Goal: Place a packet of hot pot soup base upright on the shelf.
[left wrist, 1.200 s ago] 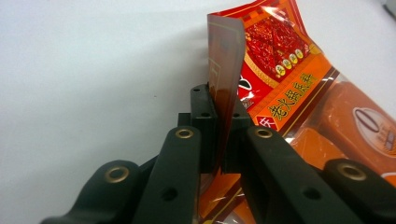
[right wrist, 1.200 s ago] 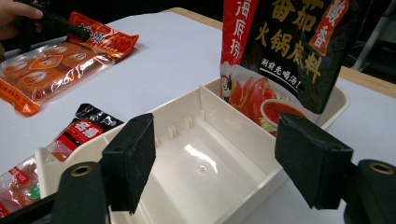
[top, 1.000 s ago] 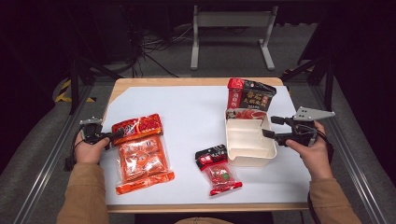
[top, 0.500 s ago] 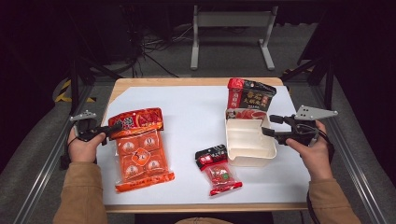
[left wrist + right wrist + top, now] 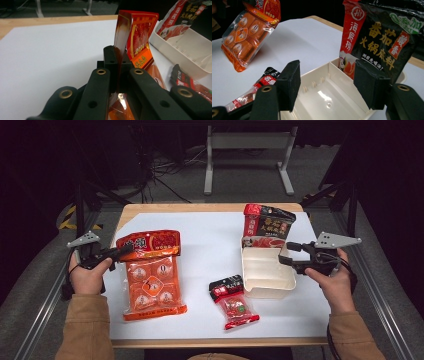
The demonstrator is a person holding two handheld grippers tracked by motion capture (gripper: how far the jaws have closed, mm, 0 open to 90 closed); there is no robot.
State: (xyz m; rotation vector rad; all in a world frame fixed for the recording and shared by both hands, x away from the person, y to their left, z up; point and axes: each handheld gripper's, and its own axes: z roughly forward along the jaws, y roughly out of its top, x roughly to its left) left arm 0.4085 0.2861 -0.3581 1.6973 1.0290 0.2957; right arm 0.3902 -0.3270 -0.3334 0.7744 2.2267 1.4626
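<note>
My left gripper (image 5: 125, 251) (image 5: 117, 52) is shut on the top edge of an orange snack bag (image 5: 152, 280) (image 5: 137, 32) (image 5: 247, 27). The bag's top is raised off the white sheet and its bottom hangs toward the table. My right gripper (image 5: 287, 253) (image 5: 327, 82) stands open over the right rim of a cream plastic tray (image 5: 267, 292) (image 5: 322, 95). Its jaws have just been closing a little and its pads touch nothing. A black and red sauce packet (image 5: 267, 225) (image 5: 382, 37) stands tilted in the tray's far end.
A small red and black packet (image 5: 232, 300) (image 5: 265, 80) (image 5: 190, 82) lies on the white sheet (image 5: 210, 245) in front of the tray. The sheet covers a wooden table. A metal stand (image 5: 247, 140) is on the floor beyond the far edge.
My left gripper has risen with the orange bag's top edge, so the bag hangs longer and stands more upright. The right hand has barely moved.
</note>
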